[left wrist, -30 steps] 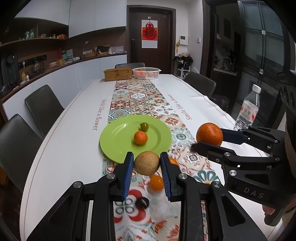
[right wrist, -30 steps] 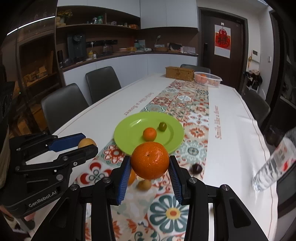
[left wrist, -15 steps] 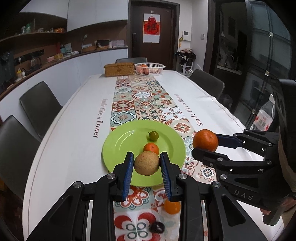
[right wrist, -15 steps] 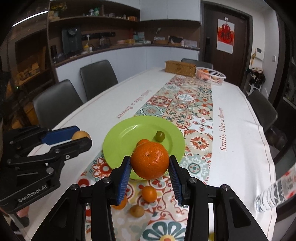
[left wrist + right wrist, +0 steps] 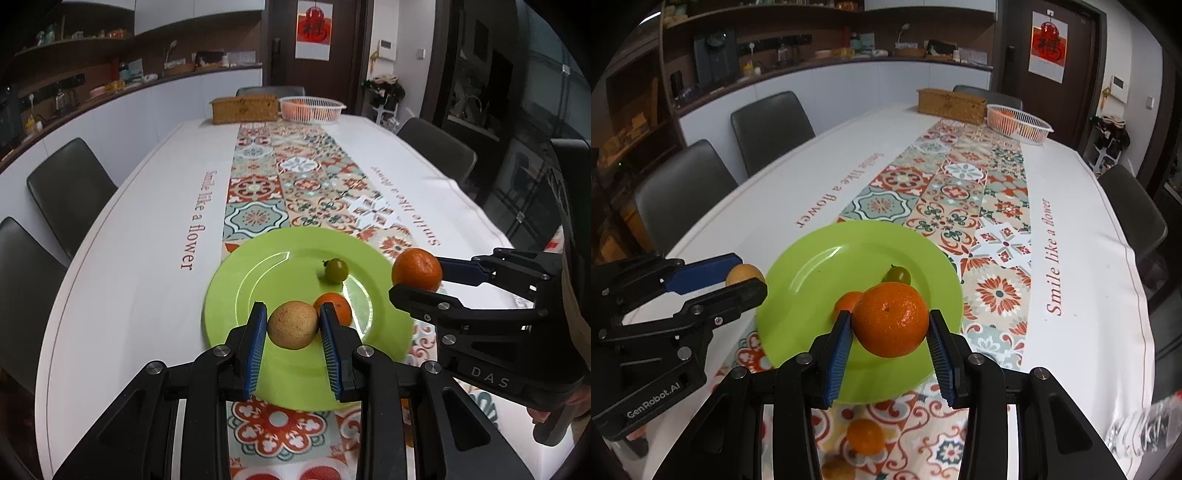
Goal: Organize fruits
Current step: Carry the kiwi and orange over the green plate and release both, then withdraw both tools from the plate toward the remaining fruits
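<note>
Tan round fruit (image 5: pixel 293 324) clamped in left gripper (image 5: pixel 293 325), lower centre of left view, over near rim of green plate (image 5: pixel 240 291). Big orange (image 5: pixel 891 319) clamped in right gripper (image 5: pixel 891 332), lower centre of right view, over plate's near right part. Small orange (image 5: pixel 334 307) and green fruit (image 5: pixel 335 270) already on plate. Best: lower each onto bare plate area clear of resting fruit, release one at a time, low, so nothing rolls. Both grippers level, pointing forward, side by side.

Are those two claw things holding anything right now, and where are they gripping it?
Yes. The left gripper pinches a tan round fruit across its sides; the right gripper pinches a large orange likewise.
</note>
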`<state>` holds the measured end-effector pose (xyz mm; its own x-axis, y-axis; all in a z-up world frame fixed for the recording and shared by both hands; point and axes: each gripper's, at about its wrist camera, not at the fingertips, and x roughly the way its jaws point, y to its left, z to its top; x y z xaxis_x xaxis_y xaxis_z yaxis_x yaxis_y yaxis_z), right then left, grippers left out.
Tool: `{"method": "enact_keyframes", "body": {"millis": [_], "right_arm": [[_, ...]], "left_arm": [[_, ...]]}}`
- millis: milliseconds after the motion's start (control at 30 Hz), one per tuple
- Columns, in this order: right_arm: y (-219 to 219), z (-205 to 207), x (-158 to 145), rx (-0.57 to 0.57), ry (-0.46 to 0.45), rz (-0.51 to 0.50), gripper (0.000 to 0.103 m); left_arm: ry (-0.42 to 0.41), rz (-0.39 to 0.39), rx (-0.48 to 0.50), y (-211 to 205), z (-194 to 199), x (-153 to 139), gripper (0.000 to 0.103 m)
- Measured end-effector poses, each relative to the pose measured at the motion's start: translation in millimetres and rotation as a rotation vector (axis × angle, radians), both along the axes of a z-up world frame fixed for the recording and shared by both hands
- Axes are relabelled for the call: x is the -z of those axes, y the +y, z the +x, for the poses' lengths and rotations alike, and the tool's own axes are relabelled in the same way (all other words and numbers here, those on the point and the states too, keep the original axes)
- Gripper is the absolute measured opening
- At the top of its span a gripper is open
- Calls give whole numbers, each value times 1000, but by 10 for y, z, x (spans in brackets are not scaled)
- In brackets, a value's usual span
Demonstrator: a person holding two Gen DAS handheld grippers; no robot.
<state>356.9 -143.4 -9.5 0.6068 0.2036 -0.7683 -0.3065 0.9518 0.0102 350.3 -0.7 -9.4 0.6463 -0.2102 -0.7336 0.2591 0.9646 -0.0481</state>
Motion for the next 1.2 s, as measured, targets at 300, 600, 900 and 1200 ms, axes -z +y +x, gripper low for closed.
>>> {"method": "enact_keyframes", "body": {"millis": [300,600,900,1200], "right_arm": [[-14,266,252,8,83,6,42],[-46,270,283,2,111,34,43],[-62,34,-3,-1,35,18,45],[-71,-361,-307,-5,-39,31,50]], "left_arm": [[75,6,-1,4,238,221,29],[62,21,-3,-6,203,179,45],[16,45,-31,15,-49,-85,45],[-49,46,-56,62,-460,-397,48]]}}
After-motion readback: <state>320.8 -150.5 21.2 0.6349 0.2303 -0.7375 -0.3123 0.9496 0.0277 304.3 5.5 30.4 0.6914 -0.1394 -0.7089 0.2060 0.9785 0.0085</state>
